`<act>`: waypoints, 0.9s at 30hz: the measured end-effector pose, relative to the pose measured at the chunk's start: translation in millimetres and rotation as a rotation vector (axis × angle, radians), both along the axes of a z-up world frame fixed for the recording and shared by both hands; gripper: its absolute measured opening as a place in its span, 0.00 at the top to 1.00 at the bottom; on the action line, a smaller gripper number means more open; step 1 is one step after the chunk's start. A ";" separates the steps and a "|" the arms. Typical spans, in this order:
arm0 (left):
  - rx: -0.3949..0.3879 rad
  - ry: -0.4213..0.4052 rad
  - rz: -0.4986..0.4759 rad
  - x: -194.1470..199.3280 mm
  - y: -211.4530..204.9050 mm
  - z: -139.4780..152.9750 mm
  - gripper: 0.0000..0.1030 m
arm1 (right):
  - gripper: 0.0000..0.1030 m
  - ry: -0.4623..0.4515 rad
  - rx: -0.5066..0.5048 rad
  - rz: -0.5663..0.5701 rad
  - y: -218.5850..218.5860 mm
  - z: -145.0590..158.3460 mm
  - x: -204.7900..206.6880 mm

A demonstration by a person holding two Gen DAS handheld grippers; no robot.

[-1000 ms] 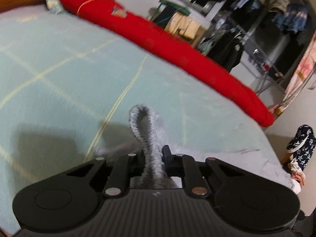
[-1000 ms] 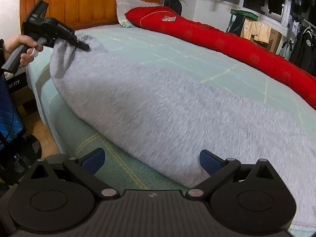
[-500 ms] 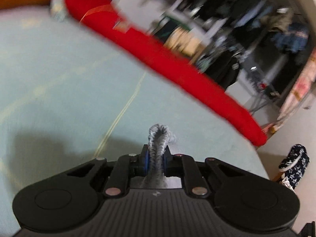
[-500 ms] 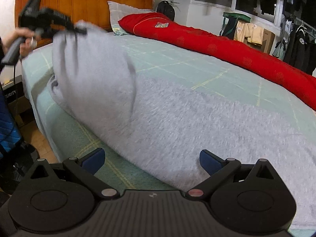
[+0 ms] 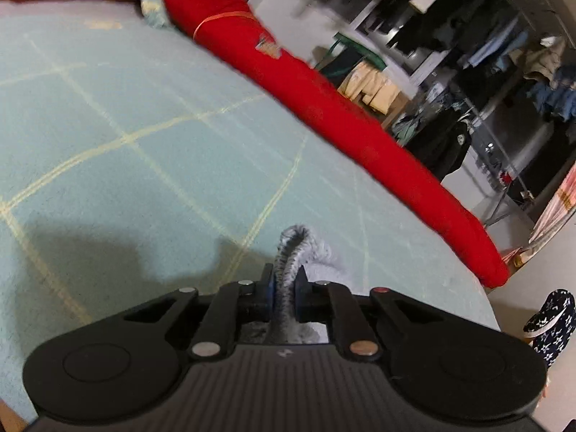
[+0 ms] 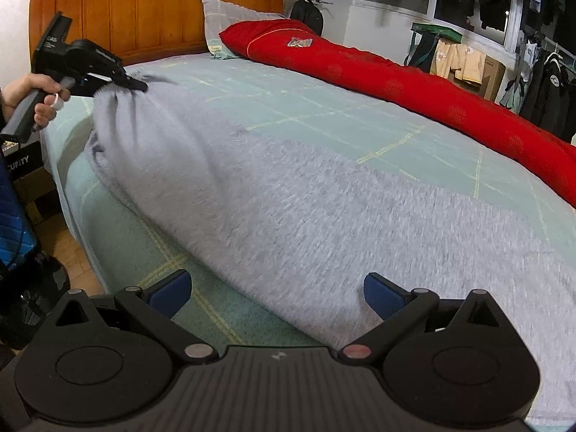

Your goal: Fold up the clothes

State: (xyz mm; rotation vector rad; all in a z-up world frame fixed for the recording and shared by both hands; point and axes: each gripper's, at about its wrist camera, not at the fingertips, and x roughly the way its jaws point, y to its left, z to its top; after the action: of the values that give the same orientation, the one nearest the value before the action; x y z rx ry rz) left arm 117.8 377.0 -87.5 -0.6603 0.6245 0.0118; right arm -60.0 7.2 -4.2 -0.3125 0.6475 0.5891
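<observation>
**poster1:** Grey garment (image 6: 324, 194) is spread across the green checked bed sheet (image 6: 360, 122), its near edge hanging over the side of the mattress. Left gripper (image 5: 284, 288) is clamped tight on a bunched bit of it, and you can see the fabric poking up between the fingers. From the right wrist view that same gripper (image 6: 138, 84) is holding the corner up near the wooden headboard (image 6: 144, 10).

**poster2:** yep, and the right gripper (image 6: 277, 289)? Jaws spread wide, blue pads (image 6: 172, 288) on either side of the garment's near edge, not pinching anything. Long red bolster (image 6: 414, 90) lies along the far side of the bed, well apart from the garment.
</observation>
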 end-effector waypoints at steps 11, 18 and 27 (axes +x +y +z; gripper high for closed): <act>0.080 0.027 0.004 -20.6 -1.8 14.3 0.62 | 0.00 -0.011 0.000 -0.001 -6.3 3.6 -1.9; 0.189 -0.051 -0.186 -23.1 -60.6 65.0 0.60 | 0.00 0.001 0.053 -0.073 -32.5 3.0 3.7; 0.105 0.023 -0.623 66.2 -236.1 23.1 0.60 | 0.00 -0.019 0.082 -0.163 -70.5 6.9 3.7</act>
State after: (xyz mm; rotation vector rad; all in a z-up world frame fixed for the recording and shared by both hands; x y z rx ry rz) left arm 184.1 140.9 -64.4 -0.3443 0.8251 -0.5241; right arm -56.3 -63.3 2.8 -0.1864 0.6225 0.4551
